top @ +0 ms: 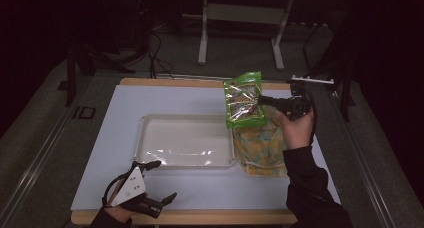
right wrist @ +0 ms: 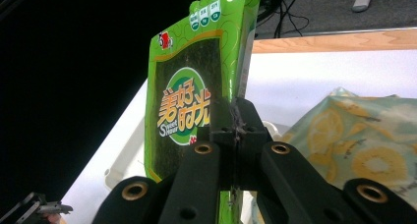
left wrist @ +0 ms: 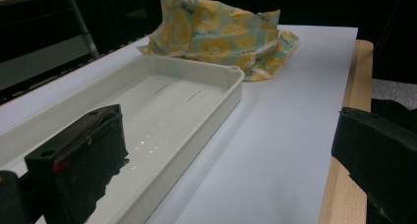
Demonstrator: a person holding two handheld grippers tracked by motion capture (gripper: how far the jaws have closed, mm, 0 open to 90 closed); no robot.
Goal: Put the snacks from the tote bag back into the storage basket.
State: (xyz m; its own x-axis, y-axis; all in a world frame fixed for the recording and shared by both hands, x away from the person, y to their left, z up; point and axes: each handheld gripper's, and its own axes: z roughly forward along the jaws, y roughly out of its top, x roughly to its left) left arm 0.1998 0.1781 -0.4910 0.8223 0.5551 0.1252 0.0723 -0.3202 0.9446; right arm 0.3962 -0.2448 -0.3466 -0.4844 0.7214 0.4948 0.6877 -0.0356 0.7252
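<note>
A green snack packet (top: 243, 99) hangs in the air above the right end of the white tray (top: 150, 138), with my right gripper (top: 261, 100) shut on its right edge. In the right gripper view the packet (right wrist: 196, 86) stands upright, pinched between the closed jaws (right wrist: 236, 123). My left gripper (top: 161, 180) rests near the table's front left edge, open and holding nothing; in the left gripper view its jaws stand wide apart on either side of the tray's near corner (left wrist: 216, 101).
A yellow and teal patterned bag (top: 260, 145) lies on the white mat just right of the tray, also seen as a lemon-print bag (left wrist: 221, 37) beyond the tray. The wooden table edge (top: 200, 217) runs along the front. Stands and cables sit behind the table.
</note>
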